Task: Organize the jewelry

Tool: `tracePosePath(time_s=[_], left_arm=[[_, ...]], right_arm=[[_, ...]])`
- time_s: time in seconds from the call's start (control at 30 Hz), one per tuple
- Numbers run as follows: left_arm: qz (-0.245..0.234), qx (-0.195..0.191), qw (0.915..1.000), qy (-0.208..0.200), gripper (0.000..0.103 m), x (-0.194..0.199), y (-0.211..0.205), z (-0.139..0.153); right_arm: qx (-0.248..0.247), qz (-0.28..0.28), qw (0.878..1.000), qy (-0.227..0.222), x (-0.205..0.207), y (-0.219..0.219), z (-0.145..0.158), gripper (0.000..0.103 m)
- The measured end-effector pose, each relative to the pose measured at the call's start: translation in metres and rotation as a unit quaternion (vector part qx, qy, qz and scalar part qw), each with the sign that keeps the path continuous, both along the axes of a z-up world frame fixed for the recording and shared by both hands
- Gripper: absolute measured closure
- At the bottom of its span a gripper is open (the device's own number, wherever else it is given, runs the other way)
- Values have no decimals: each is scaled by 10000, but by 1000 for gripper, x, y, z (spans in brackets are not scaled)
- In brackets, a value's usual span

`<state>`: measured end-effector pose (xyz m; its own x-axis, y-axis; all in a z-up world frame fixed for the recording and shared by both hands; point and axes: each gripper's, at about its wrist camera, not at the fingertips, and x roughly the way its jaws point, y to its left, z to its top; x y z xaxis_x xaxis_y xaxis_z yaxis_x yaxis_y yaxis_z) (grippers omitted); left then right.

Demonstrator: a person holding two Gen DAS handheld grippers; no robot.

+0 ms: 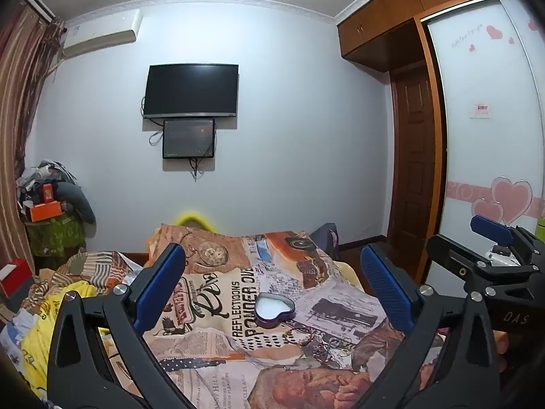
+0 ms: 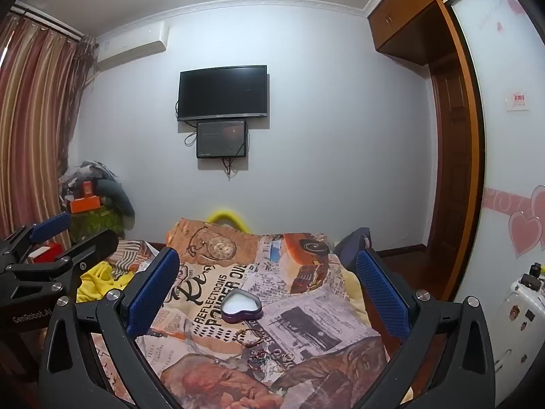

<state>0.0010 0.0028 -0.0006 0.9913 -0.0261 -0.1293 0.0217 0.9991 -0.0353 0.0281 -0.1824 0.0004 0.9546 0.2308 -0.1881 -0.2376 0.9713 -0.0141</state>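
An open heart-shaped purple tin (image 1: 274, 309) with a white inside lies on the printed bedspread (image 1: 221, 293); it also shows in the right wrist view (image 2: 241, 305). Just in front of it lie a gold bracelet (image 1: 299, 335) and several small rings (image 1: 327, 349); the bracelet (image 2: 250, 337) and rings (image 2: 269, 358) show in the right wrist view too. My left gripper (image 1: 272, 286) is open and empty, held above the bed short of the tin. My right gripper (image 2: 267, 284) is open and empty beside it, also above the bed.
Crumpled yellow and striped clothes (image 1: 51, 303) lie on the bed's left side. A wardrobe with heart stickers (image 1: 494, 156) stands on the right, a white suitcase (image 2: 517, 310) below it. A TV (image 1: 190, 90) hangs on the far wall; a clothes pile (image 1: 51, 197) sits by the curtain.
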Motion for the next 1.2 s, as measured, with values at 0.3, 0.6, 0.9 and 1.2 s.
tracePosePath(time_s=[0.3, 0.6, 0.9, 1.2], left_arm=[[-10, -17, 9999, 144, 0, -2, -2, 3], [41, -126, 9997, 202, 0, 5, 2, -3], [67, -213, 9993, 292, 0, 9, 6, -5], [72, -210, 9991, 365, 0, 15, 9, -6]], right_arm=[[38, 6, 10000, 27, 1, -2, 1, 0], [24, 21, 10000, 34, -1, -2, 0, 0], [12, 68, 10000, 61, 2, 3, -8, 0], [17, 82, 9999, 96, 2, 4, -8, 0]])
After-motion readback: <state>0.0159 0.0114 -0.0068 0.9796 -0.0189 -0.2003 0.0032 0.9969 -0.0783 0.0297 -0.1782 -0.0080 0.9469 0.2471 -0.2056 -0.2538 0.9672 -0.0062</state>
